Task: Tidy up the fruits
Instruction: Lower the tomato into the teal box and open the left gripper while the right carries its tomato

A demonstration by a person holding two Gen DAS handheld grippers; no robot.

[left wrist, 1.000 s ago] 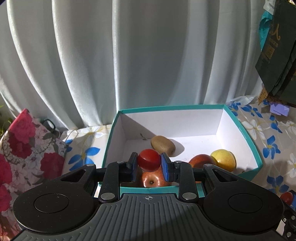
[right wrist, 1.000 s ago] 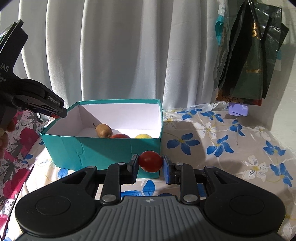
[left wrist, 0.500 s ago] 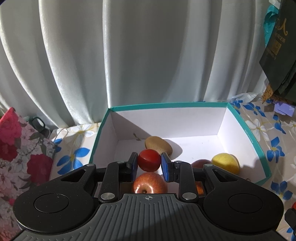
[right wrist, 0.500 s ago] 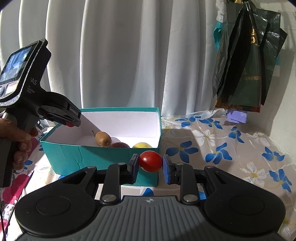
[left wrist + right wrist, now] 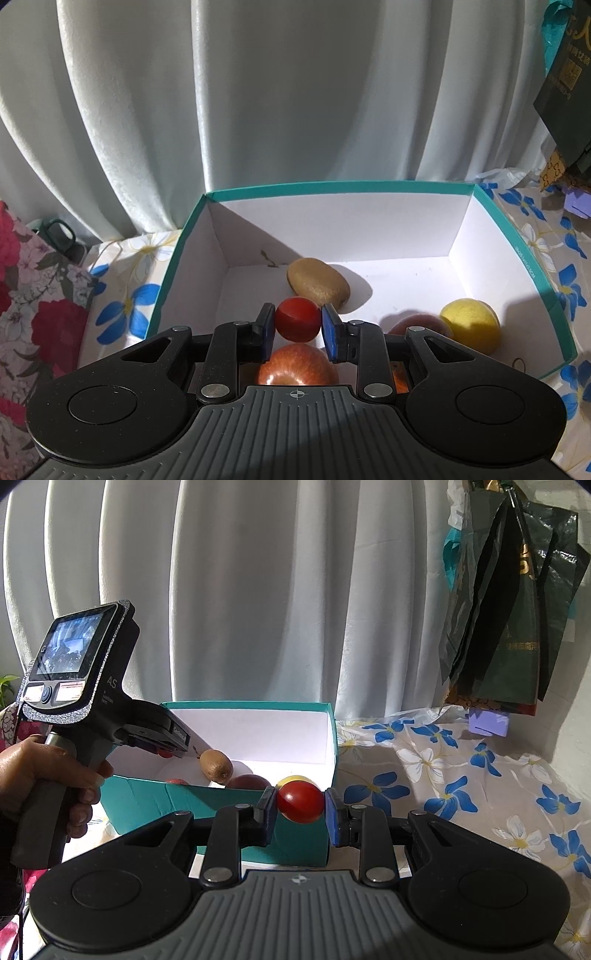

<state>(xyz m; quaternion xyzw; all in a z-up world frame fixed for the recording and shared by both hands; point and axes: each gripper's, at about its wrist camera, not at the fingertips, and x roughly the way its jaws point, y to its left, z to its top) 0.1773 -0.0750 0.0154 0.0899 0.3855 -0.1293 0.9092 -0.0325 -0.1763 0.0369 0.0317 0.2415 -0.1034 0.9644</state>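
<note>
Over the last second the left gripper, clamped on a tomato, had come down inside the box, so release looked near. Below it lay an apple; a kiwi sat at 12 o'clock, a lemon at 3; bare floor remained toward 1. The right gripper pinched a 2nd tomato outside the box's near wall.

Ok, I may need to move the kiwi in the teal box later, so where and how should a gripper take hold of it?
Probably across the kiwi's narrow middle, coming down from above through the teal box's open top. It lies on its side on the box floor, long axis slanting, clear of the apple and the yellow fruit, so pads could close on its two long flanks.
</note>
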